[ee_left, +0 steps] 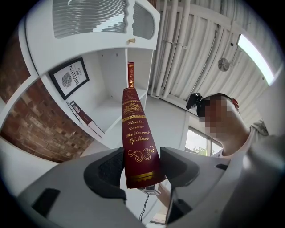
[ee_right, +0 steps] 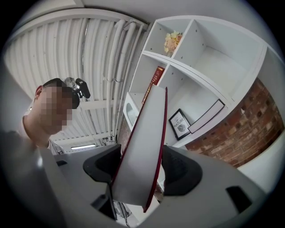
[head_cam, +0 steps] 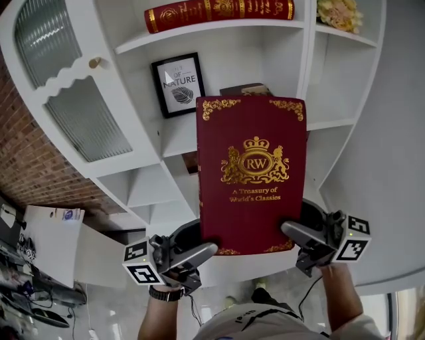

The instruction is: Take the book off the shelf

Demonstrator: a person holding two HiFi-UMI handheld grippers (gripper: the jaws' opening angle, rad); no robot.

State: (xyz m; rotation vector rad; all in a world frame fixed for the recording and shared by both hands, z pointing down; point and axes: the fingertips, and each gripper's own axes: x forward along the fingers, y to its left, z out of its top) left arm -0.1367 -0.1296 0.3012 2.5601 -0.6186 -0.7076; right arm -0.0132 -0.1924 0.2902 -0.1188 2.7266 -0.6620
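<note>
A large red book with a gold crest and gold corners stands upright in front of the white shelf, clear of its boards. My left gripper is shut on its lower left corner, at the spine. In the left gripper view the gold-lettered spine sits between the two dark pads of that gripper. My right gripper is shut on the lower right corner. The right gripper view shows the pale page edge clamped in that gripper.
Another red book lies flat on the upper shelf board. A framed leaf print and a brown book stand behind the held one. Yellow flowers are at top right, a ribbed-glass cabinet door at left, with a brick wall beside it.
</note>
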